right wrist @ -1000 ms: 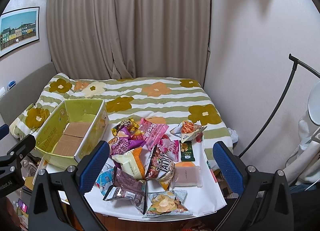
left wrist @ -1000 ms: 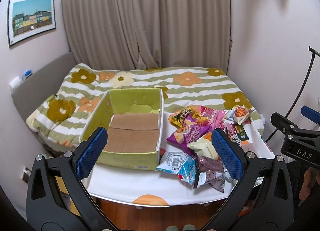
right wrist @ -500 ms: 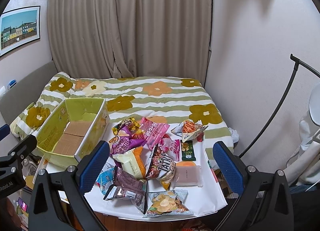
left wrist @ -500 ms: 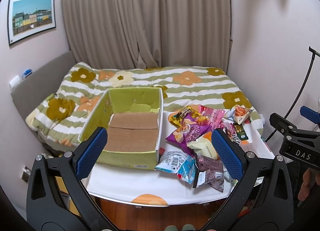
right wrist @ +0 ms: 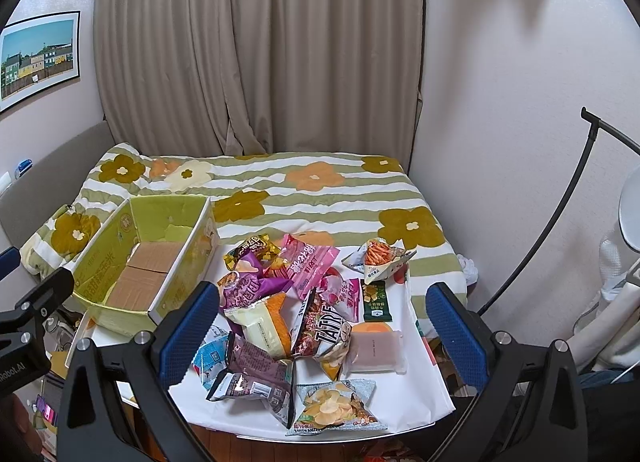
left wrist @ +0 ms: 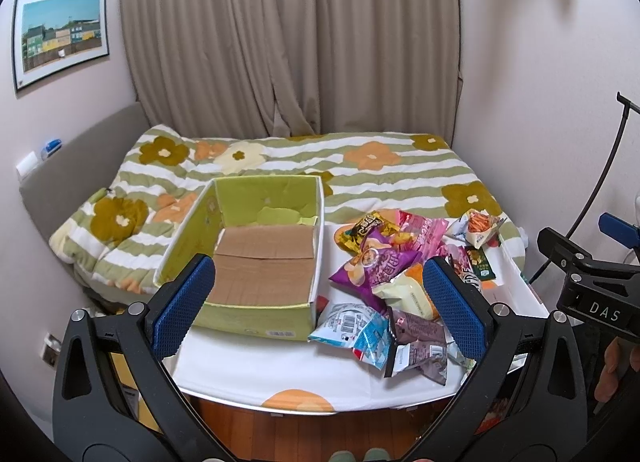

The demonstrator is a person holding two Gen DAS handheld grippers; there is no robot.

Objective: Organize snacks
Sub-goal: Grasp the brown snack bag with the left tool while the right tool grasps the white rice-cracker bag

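Two claws hang above a white worktop [left wrist: 248,366] at the foot of a bed [left wrist: 360,173] with a green-striped flowered cover. The left claw [left wrist: 318,310] is spread wide with nothing between its blue pads [left wrist: 184,306]; the right claw [right wrist: 320,326] is likewise wide open and empty, both well clear of the snacks.

On the left part of the worktop stands a green cardboard box [left wrist: 256,322], open-topped, with only its brown bottom flaps showing inside; Chinese characters run along its outer side in the right wrist view, too small to read with certainty. To the right of the box, touching or overlapping one another, lies a heap of snack bags. A dark bag [right wrist: 324,326] shows the large white letters "TATR", the rest folded out of sight. A pink bag [right wrist: 308,266] and a purple bag [left wrist: 372,266] carry Asian script that I cannot read. A pale blue bag [left wrist: 352,326] lies barcode side up, just beside the box's near right corner. At the near edge sits a potato chip bag [right wrist: 332,406] with small unreadable lettering. A small dark green packet [right wrist: 376,302] lies near a white bag of orange sticks [right wrist: 378,258].

The right tool's body reads "DAS" in the left wrist view; the left tool's reads "Robot.AI" upside down in the right wrist view.
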